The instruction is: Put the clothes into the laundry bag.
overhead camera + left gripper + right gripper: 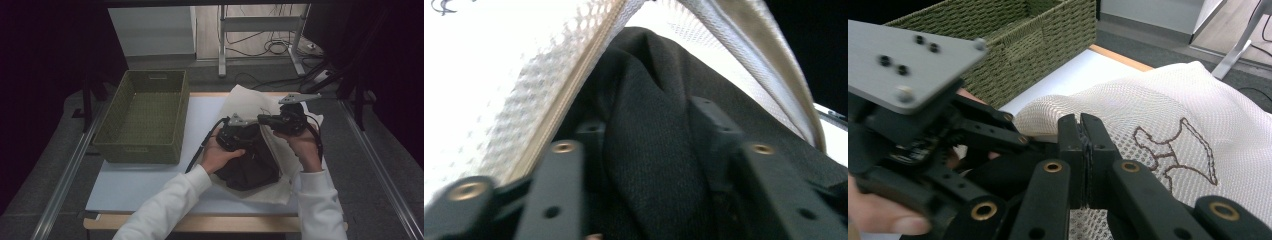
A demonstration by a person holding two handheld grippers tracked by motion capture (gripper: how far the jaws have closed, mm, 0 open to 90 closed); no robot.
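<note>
A white mesh bag [245, 102] lies on the table with a dark garment [252, 167] partly inside its mouth. My left gripper [249, 135] reaches into that mouth. In the left gripper view its jaws stand apart, open [651, 125], with a fold of the dark garment [649, 165] between them under the mesh bag [499, 75]. My right gripper [263, 119] holds up the bag's edge. In the right gripper view it is shut [1081, 132] on the rim of the mesh bag [1148, 105], close beside the left gripper [923, 125].
A green woven basket [137, 152] stands on the left part of the white table [150, 185]; it is seen close by as the basket [1013, 45] in the right gripper view. Metal rails run along both table sides. A table frame and cables lie on the floor beyond.
</note>
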